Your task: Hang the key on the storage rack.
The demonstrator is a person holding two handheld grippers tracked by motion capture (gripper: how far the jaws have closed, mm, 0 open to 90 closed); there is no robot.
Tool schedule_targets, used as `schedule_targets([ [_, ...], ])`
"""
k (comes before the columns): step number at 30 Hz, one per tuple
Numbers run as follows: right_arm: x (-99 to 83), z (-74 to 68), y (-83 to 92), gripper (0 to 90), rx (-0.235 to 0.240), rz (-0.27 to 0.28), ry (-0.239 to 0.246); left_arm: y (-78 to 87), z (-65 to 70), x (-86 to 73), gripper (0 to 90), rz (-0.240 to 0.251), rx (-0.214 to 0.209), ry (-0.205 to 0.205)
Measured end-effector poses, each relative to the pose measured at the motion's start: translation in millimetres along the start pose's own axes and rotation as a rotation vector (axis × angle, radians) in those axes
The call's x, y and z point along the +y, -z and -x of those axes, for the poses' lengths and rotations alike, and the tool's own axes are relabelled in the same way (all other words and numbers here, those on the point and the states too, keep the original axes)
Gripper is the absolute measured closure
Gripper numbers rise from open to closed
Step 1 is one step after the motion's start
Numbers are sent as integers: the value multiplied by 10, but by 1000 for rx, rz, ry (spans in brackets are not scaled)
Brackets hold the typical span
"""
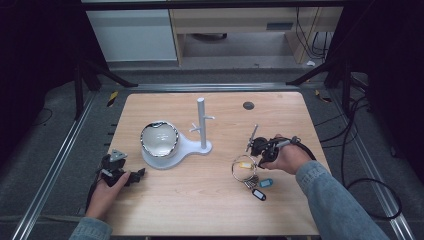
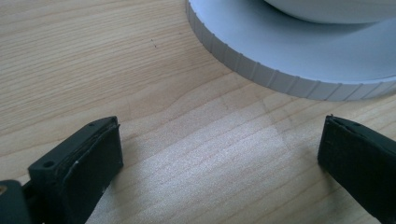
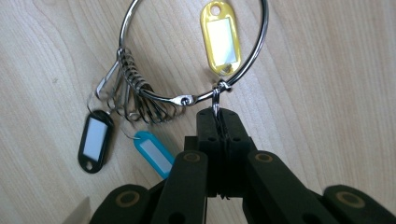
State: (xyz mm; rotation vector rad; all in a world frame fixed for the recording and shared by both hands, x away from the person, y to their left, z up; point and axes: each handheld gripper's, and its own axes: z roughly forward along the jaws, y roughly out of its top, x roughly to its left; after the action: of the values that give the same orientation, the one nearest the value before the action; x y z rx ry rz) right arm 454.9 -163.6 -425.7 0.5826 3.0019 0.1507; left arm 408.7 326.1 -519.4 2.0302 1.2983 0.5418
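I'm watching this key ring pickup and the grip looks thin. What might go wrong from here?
1. The right tool pinches only the small loop of the yellow tag, not the big key ring itself, so the ring may swing or slip out when lifted.
2. The black tag and blue tag hang loose and could snag on the white peg stand.

Bright even light on the table (image 1: 200, 200), dark surroundings, soft shadows, blurred close-up foreground edges
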Motion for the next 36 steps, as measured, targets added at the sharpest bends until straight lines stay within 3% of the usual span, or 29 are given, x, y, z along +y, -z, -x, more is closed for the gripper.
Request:
schedule_targets([
  [14,63,-34,192,890,-10,19,-4,0,0,0,0,0,0,0],
  [23,92,-10,395,891,-13,47,-27,0,-1,0,0,0,-1,0],
  [36,103,44,514,891,-16,48,-65,-5,-3,3,0,2,-2,1],
])
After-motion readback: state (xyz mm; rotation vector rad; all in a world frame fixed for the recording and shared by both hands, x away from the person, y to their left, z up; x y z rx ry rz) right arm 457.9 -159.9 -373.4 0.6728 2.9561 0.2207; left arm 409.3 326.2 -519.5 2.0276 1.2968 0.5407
